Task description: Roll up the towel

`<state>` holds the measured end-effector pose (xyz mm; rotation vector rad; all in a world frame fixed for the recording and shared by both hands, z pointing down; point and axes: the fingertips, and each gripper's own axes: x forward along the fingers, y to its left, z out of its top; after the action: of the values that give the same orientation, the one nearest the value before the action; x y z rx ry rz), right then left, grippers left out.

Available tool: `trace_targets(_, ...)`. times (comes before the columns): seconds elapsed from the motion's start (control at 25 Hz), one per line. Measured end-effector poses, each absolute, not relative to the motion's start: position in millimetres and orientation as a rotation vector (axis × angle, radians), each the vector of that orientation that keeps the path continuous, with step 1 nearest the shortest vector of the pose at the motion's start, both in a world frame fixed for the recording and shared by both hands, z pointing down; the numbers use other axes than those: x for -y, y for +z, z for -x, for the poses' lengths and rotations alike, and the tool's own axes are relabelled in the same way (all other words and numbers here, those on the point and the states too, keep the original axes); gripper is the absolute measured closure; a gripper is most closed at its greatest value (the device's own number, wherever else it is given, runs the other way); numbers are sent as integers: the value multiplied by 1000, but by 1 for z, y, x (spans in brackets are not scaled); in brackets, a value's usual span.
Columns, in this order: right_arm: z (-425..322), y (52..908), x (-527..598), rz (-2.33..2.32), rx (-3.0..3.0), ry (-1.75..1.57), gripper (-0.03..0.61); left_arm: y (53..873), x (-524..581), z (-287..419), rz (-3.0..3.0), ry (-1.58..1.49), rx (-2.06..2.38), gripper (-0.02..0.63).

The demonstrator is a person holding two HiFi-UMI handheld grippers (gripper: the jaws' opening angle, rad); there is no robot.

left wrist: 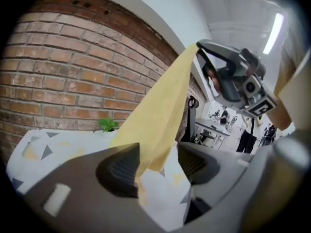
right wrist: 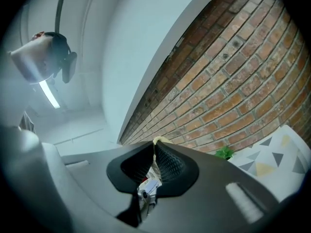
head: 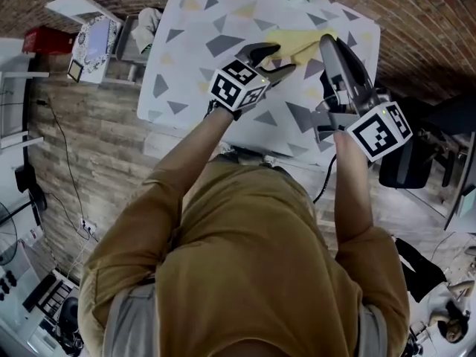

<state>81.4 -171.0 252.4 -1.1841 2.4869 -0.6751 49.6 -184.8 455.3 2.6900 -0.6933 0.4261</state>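
My left gripper (left wrist: 158, 165) gapes open around the thin yellow cloth towel (left wrist: 160, 108), so its corner could slip from my clamped right gripper (right wrist: 154, 147).

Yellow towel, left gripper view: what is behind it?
A brick wall and a small green plant show beside the towel; whatever is directly behind it is covered.

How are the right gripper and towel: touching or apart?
Touching. Right gripper view: the right gripper is shut on a yellow edge of the towel; left gripper view shows it hanging from that tip.
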Motion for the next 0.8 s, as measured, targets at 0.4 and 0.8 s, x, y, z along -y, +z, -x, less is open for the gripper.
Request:
trace_targets(0.4, -84, 261, 171, 1190, -2519, -709, 558, 503, 202, -56, -2731, 646, 725, 535)
trace_targets(0.8, -141, 258, 193, 1365, -2459, -405, 558, 386, 244, 36, -2971, 443, 1235, 538)
